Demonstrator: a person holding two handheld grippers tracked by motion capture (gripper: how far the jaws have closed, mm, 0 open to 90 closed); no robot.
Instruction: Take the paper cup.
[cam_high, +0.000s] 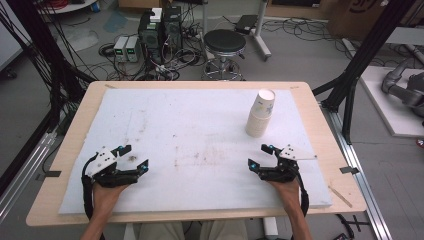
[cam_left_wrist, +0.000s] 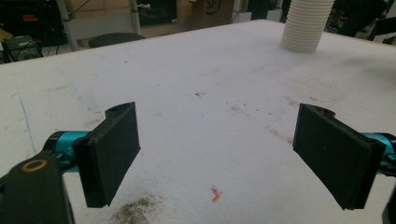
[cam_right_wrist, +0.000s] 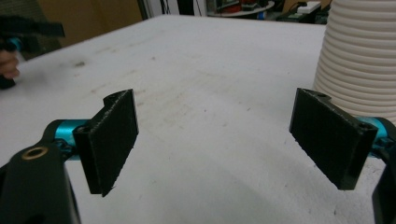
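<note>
Resting near the front edge of the counter (cam_high: 75, 165), the left gripper (cam_high: 134, 159) and the right gripper (cam_high: 260, 156) are both held with jaws spread wide and nothing between them; the stack of paper cups (cam_high: 260, 114) stands upright on the white pad, ahead of the right gripper and well apart from the left one; no contact with the stack is made yet. The step in hand is judged to be the approach, with the work barely begun; the next move calls for the right gripper to be carried forward and slightly outward so that the stack sits between its open jaws, level enough that the top cup is not tipped. In the right gripper view the stack (cam_right_wrist: 364, 60) is cut off at the top and right edge; how many cups are nested cannot be counted; the printed pattern on the top cup is too small to be read.
</note>
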